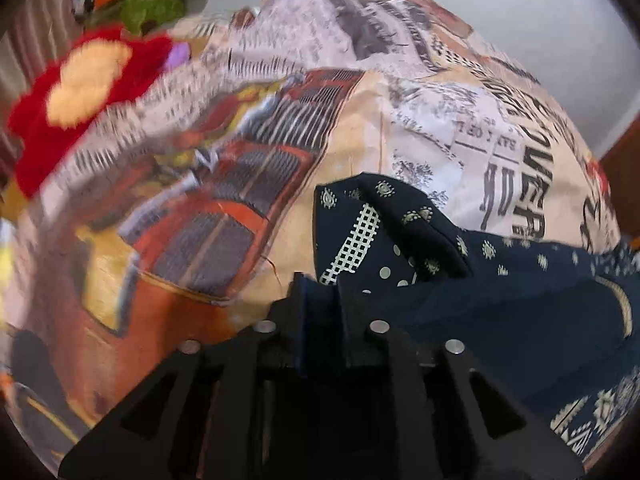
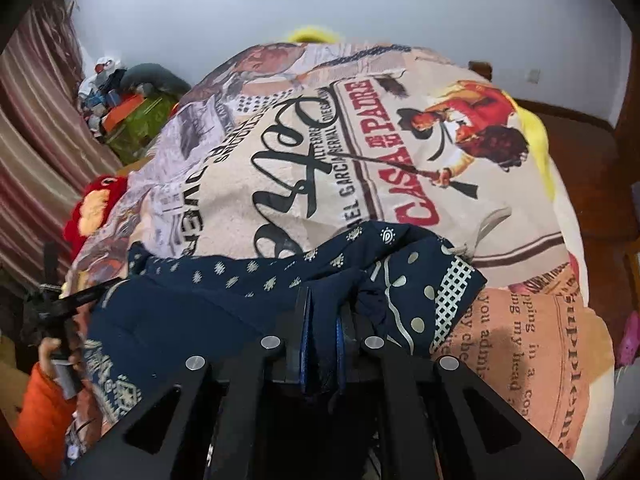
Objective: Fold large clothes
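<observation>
The dark navy cloth garment with cream dots, small medallions and a lattice-printed border (image 2: pixel 224 304) is stretched sideways just above the bed, its long axis running from one claw across to the other, the middle sagging a little toward the cream poster-print blanket with "CASA DE MI PADRE" lettering (image 2: pixel 360 148). The left gripper (image 1: pixel 320 284) has its jaws pressed together on one bunched end and the right gripper (image 2: pixel 324 300) pinches the other end likewise, folds of navy fabric squeezed between the black fingers. A fuzzy red and yellow plush toy (image 1: pixel 80 92) lies beside the blanket, near a striped curtain (image 2: pixel 36 152).
</observation>
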